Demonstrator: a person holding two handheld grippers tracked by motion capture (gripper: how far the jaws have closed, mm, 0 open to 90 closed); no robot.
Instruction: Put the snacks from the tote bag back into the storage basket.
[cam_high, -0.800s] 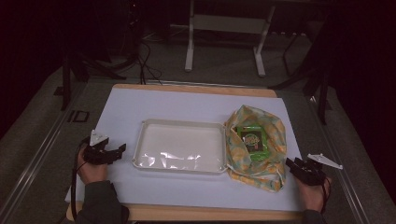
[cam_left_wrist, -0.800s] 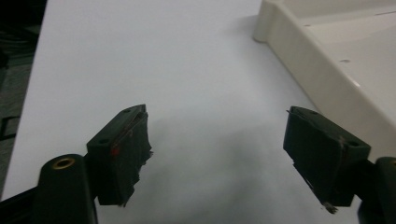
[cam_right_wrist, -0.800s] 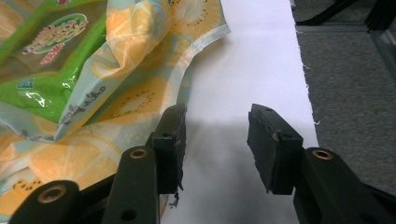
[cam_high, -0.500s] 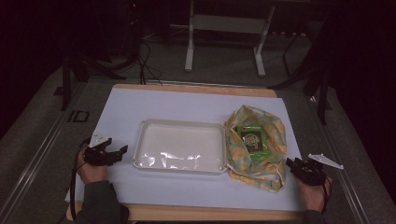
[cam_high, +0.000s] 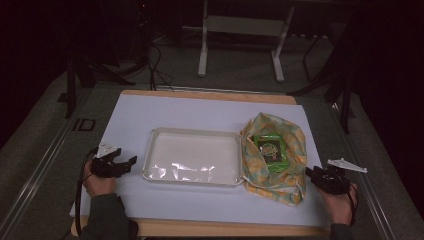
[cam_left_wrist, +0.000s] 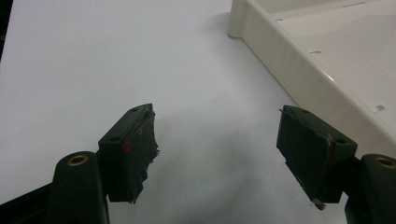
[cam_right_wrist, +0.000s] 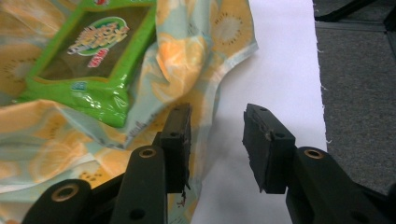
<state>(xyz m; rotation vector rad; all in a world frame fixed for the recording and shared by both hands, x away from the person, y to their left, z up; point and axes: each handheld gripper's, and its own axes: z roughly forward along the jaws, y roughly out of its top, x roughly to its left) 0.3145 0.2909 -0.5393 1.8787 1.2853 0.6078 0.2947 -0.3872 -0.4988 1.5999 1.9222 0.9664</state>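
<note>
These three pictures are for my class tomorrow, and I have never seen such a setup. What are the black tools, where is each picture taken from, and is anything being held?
A person sits at a table covered with white paper, holding a hand tool in each hand. The high view looks down from above: the left gripper sits beside a cream tray, the right gripper beside a fruit-patterned cloth with a green packet lying on it. The other two pictures come from cameras riding on each tool, looking along its black fingers. Both tools stand open; nothing is held, though the right one's fingers are at the cloth's edge.
</note>
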